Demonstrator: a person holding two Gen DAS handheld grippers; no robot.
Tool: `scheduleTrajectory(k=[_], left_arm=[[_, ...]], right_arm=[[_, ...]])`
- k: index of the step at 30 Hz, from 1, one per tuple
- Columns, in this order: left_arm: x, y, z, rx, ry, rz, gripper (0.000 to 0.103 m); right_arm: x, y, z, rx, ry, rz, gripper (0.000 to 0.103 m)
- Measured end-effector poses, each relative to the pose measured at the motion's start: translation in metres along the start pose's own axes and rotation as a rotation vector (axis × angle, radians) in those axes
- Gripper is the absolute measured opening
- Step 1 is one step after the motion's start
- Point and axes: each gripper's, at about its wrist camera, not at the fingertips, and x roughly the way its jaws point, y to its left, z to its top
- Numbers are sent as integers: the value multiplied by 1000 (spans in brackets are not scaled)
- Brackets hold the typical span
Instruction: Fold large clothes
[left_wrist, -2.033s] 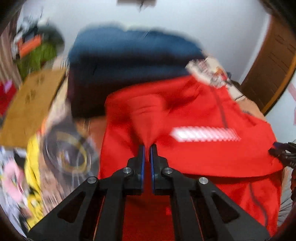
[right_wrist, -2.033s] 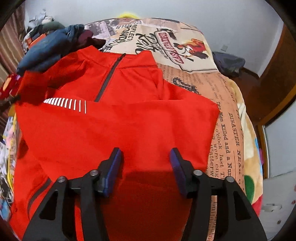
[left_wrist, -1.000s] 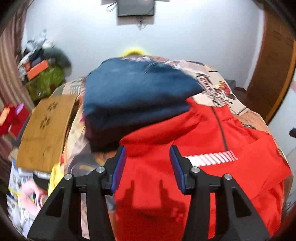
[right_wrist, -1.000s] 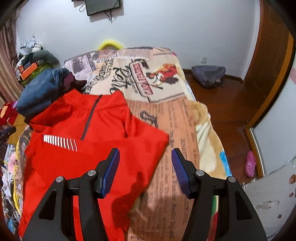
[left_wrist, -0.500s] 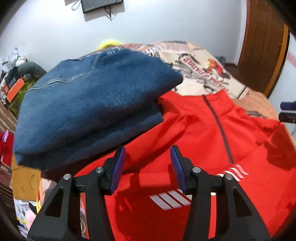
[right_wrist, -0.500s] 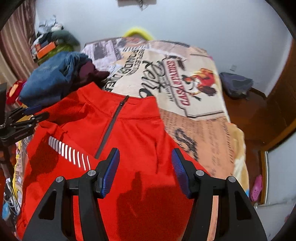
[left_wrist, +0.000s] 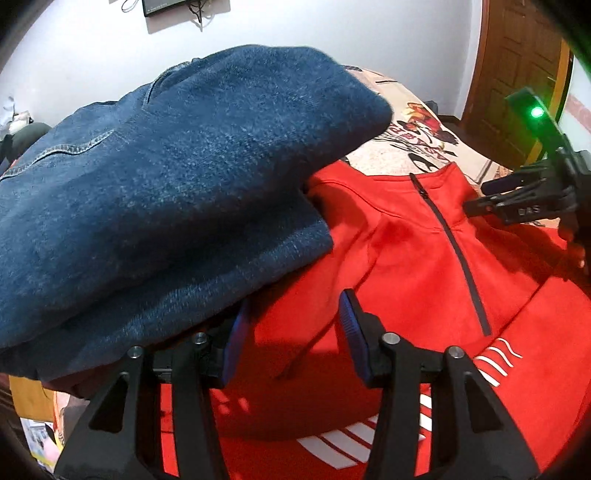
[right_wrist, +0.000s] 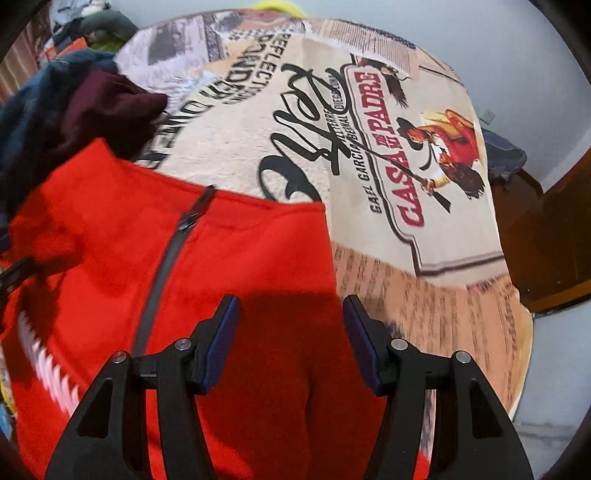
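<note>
Your red pullover (left_wrist: 406, 258) lies flat on the printed bedspread (right_wrist: 295, 110), collar tucked beside the folded denim stack (left_wrist: 166, 184). Your left gripper (left_wrist: 291, 332) is closing over its shoulder, not yet pinching. Your right gripper (right_wrist: 291, 332) stands apart above the other shoulder.

Soft matt fleece on the red zip-neck pullover (left_wrist: 402, 266), with a dark woven zip tape and flat white printed stripes. Coarse, nubbly denim on the folded blue jacket (left_wrist: 166, 192). Smooth printed cloth over the bed cover (right_wrist: 332, 122). Matt black plastic and bright metal screws on the left gripper (left_wrist: 291, 325), ribbed blue pads. Glossy brown wooden door (left_wrist: 517, 66).
</note>
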Motion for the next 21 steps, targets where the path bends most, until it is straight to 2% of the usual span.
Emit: scheduleTrajectory(k=[3, 5, 6, 7, 8, 9, 13, 21], left_arm=[[2, 2, 2, -19, -2, -17, 21], [1, 3, 4, -43, 1, -58, 12], [0, 3, 4, -48, 2, -65, 10], [0, 2, 4, -48, 0, -67, 9], [-1, 1, 5, -47, 0, -68, 6], [-2, 0, 4, -47, 2, -71, 5], [-18, -4, 3, -44, -6, -81, 3], [-77, 3, -11, -78, -51, -100, 3]], right_arm=[[13, -4, 4, 45, 6, 36, 54], [12, -6, 3, 70, -5, 66, 51], [11, -6, 1, 70, -12, 80, 42], [9, -5, 0, 64, -19, 77, 23], [7, -3, -2, 52, -19, 61, 15], [6, -2, -3, 44, -15, 69, 12], [-24, 4, -10, 16, -67, 83, 9], [-137, 28, -38, -24, -235, 178, 9]])
